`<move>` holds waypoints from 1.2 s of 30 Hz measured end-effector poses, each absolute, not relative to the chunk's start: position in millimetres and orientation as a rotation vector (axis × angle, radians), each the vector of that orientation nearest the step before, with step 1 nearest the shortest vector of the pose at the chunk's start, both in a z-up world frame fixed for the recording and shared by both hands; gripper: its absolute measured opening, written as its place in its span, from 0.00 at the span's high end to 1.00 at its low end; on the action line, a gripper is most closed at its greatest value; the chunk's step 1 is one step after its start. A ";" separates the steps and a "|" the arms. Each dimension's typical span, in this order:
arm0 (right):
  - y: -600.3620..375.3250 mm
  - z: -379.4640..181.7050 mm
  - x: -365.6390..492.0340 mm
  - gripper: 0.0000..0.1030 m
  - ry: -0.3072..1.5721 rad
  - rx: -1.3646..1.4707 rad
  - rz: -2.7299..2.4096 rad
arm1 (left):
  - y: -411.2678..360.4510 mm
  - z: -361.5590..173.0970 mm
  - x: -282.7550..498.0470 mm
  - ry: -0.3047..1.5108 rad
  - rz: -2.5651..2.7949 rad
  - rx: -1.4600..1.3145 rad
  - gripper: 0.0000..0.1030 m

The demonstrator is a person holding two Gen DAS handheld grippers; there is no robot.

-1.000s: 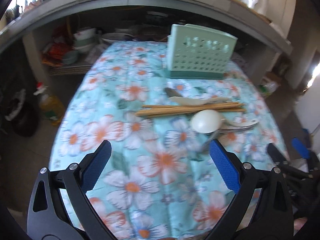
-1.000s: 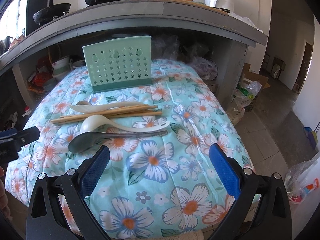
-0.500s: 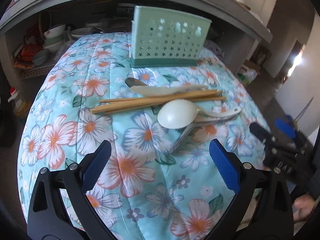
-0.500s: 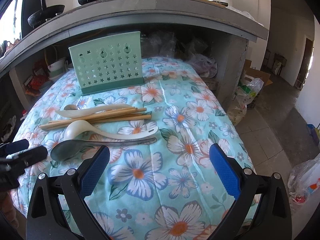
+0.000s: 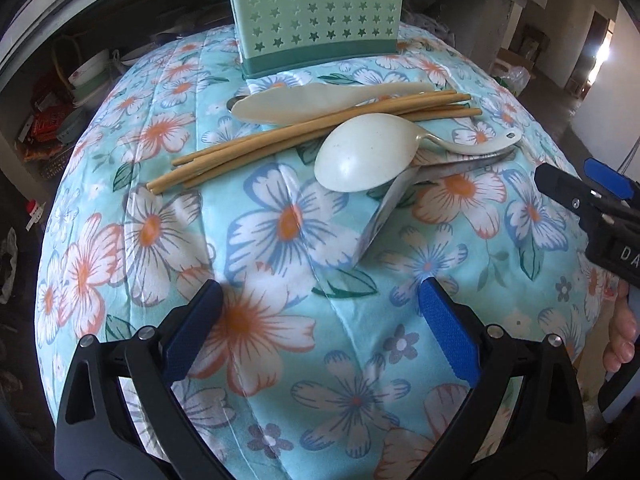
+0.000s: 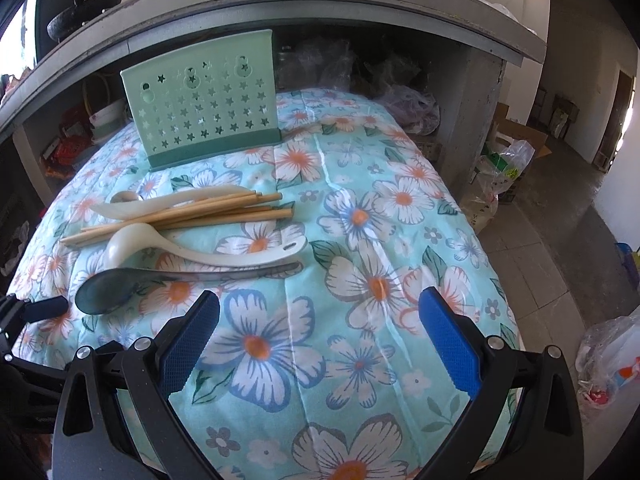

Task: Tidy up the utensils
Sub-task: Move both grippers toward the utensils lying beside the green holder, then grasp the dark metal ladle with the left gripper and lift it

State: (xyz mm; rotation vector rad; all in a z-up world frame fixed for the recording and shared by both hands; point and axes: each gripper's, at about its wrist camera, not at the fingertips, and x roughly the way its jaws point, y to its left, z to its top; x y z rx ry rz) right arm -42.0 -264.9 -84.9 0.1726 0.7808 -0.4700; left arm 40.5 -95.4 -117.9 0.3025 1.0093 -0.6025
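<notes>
We see a turquoise cloth point(image 6: 400, 240) printed with white, orange-centred flowers, and on it a mint-green holder point(image 6: 204, 100) pierced with stars above a darker green base. Nearer us than that holder lie tan chopsticks point(image 6: 192, 216), a cream spoon point(image 6: 200, 246) and a grey metal spoon point(image 6: 132, 288).

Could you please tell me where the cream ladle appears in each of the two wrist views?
Left wrist: cream ladle right of centre, bowl nearest, below the chopsticks.
Right wrist: ladle left of centre, handle pointing right.
Shared landmark: green utensil holder standing behind it.
</notes>
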 end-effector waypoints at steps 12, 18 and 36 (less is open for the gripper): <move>-284.1 -83.0 -59.5 0.06 0.750 0.269 -0.474 | -111.2 -92.5 9.4 0.808 -0.732 0.418 0.29; -285.7 -72.7 -69.1 0.06 0.711 0.324 -0.490 | -119.8 -98.8 11.8 0.790 -0.705 0.432 0.61; -285.3 -36.7 -99.8 0.10 0.517 0.270 -0.550 | -56.5 -38.9 4.3 0.750 -0.736 0.229 0.99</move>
